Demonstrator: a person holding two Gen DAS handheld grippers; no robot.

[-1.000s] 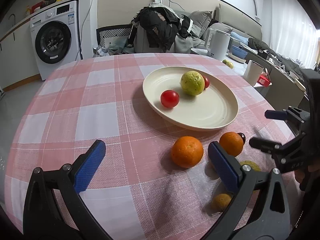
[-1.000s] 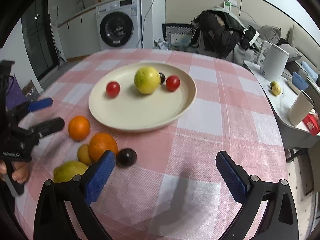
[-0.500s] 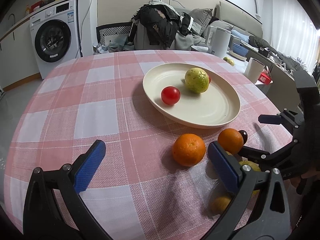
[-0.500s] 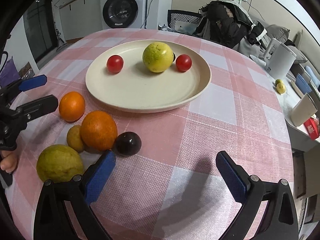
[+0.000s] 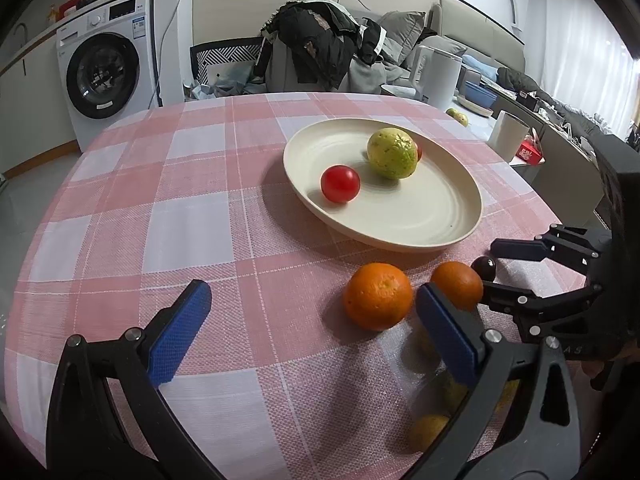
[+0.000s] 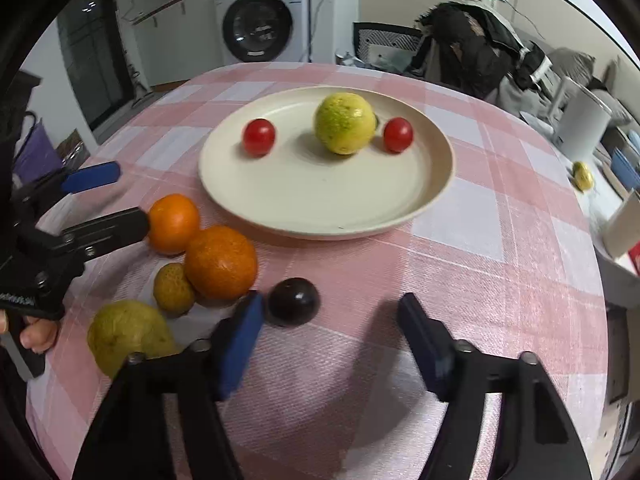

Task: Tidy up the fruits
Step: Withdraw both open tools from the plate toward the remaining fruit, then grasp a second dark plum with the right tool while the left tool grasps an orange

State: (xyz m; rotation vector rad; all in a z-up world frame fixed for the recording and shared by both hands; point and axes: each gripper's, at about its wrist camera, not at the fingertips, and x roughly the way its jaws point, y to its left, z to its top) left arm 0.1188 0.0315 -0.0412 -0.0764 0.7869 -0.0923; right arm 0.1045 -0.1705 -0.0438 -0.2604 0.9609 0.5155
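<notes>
Right gripper [image 6: 330, 312]: spread, hovering just beside small round dark plum [image 6: 294, 301]
Left gripper [image 5: 308, 312]: spread, empty
Round cream plate [image 6: 320, 208]: yellow-green guava [image 6: 345, 123], two red tomatoes [image 6: 259, 137]

A woven pink-and-white checked cloth tablecloth [image 6: 460, 216] looks coarse and matt. The round cream plate [image 6: 320, 208] has a smooth satin sheen. At its 7 o'clock, the dimpled orange [image 6: 220, 262] looks matt; the dark round plum [image 6: 294, 301] looks glossy.
</notes>
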